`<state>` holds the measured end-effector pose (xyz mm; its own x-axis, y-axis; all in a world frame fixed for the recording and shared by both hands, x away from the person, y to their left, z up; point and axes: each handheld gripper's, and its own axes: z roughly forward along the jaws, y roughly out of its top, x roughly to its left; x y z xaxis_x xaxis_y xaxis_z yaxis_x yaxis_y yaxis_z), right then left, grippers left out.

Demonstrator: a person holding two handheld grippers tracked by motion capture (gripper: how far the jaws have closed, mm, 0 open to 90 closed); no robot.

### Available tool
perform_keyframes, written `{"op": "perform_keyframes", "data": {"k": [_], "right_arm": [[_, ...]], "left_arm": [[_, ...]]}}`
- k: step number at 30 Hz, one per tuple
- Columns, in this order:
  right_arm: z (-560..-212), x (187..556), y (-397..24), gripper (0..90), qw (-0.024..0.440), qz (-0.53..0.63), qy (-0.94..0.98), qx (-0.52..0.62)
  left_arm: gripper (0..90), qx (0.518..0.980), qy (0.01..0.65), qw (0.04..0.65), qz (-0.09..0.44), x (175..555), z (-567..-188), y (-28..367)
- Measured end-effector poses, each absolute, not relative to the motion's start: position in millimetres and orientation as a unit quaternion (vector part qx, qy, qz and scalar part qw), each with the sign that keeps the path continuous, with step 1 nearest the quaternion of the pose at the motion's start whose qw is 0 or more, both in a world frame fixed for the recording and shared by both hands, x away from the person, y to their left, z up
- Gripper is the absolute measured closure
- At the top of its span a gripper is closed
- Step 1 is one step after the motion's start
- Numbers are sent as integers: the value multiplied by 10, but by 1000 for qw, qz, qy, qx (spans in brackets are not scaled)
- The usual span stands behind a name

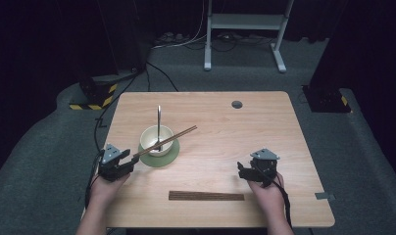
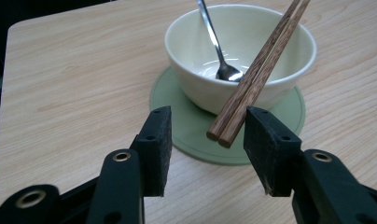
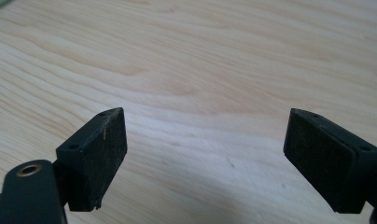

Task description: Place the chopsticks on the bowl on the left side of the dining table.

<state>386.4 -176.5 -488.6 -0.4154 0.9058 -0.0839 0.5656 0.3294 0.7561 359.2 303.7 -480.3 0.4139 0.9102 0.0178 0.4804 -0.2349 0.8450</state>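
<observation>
Left gripper (image 2: 207,140) open around chopsticks' (image 2: 259,74) ends, chopsticks resting on bowl (image 2: 196,46), right gripper (image 3: 205,158) open

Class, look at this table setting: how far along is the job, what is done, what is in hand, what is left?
Done: the bowl sits on its coaster with a spoon in it, and the chopsticks lie across its rim. In hand: the left tongs stand open around the chopstick ends, apparently not pressing them. Left: probably the dark strip at the near edge; the right tongs are open and empty.
</observation>
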Motion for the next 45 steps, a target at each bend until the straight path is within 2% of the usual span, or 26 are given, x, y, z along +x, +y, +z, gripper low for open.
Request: {"op": "perform_keyframes", "data": {"k": [18, 30, 45], "right_arm": [[-4760, 3895, -1235, 136, 249, 358, 787, 437], [-4667, 3927, -1003, 132, 247, 370, 795, 412], [-4530, 3988, -698, 155, 244, 382, 801, 392]], "left_arm": [[538, 707, 506, 416, 265, 3718, -4852, 3158], [561, 720, 505, 395, 266, 3938, -4772, 3167], [550, 729, 505, 380, 264, 3972, -4819, 3112]]}}
